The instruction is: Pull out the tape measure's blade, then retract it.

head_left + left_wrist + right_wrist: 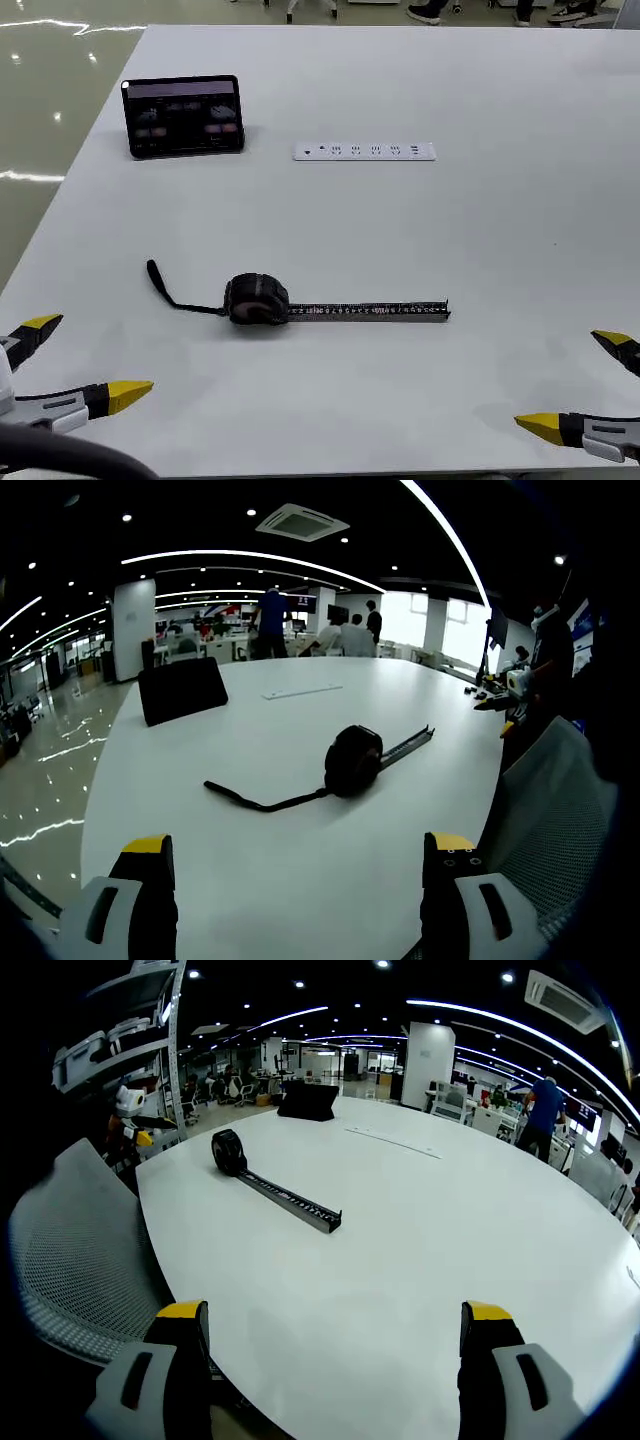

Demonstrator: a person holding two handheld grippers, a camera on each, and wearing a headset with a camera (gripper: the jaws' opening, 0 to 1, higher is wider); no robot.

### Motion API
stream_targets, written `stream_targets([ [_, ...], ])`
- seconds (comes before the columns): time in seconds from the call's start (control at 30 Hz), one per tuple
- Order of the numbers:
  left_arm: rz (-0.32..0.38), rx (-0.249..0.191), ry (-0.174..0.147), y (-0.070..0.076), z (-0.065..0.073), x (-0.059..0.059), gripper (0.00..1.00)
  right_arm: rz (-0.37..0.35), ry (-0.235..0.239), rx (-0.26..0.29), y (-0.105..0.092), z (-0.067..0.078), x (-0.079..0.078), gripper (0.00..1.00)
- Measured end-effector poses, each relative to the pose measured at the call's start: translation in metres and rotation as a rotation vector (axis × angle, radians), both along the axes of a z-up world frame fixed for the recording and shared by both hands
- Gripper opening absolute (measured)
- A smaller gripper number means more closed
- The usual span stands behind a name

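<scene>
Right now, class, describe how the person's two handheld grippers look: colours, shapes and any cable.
Both the left gripper and right gripper have two tapered fingers with yellow tips, black middles and light grey bases. What looks like a dark curved cable runs beside the left one.

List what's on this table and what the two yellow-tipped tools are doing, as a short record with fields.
Surface: white table
Tape measure: black, lying near the middle
Blade: pulled out to the right, flat on the table
Strap: trails left from the tape measure
Tablet: propped up at far left, screen lit
Power strip: white, lying beyond the tape measure
Left gripper: open, by the near edge, holding nothing
Right gripper: open, by the near edge, holding nothing
</scene>
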State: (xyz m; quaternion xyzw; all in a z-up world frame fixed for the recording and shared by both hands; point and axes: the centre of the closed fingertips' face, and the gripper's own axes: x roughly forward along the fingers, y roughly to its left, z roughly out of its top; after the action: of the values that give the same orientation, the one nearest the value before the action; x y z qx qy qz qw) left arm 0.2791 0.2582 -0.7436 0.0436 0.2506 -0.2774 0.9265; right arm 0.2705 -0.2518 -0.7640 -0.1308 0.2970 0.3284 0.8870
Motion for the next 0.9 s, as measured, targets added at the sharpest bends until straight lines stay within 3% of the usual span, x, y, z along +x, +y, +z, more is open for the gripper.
stream_targets([
  [0.37,-0.002,0.000,0.001,-0.001,-0.002,0.003,1.00,-0.007,0.022,-0.014,-0.005,-0.003,-0.010,1.00],
  [0.43,-0.004,0.000,0.002,-0.001,-0.002,0.002,1.00,0.016,-0.011,-0.004,-0.001,0.001,-0.010,1.00],
  [0.5,-0.008,0.000,-0.007,0.000,0.001,0.002,1.00,0.022,0.009,-0.011,0.001,0.000,-0.012,0.98],
  [0.77,-0.019,0.011,-0.020,0.000,0.008,0.004,1.00,0.028,0.016,-0.032,-0.001,0.004,-0.007,1.00],
  [0.9,-0.028,0.018,-0.023,-0.001,0.005,0.004,1.00,0.025,0.010,-0.034,-0.002,0.006,-0.006,1.00],
])
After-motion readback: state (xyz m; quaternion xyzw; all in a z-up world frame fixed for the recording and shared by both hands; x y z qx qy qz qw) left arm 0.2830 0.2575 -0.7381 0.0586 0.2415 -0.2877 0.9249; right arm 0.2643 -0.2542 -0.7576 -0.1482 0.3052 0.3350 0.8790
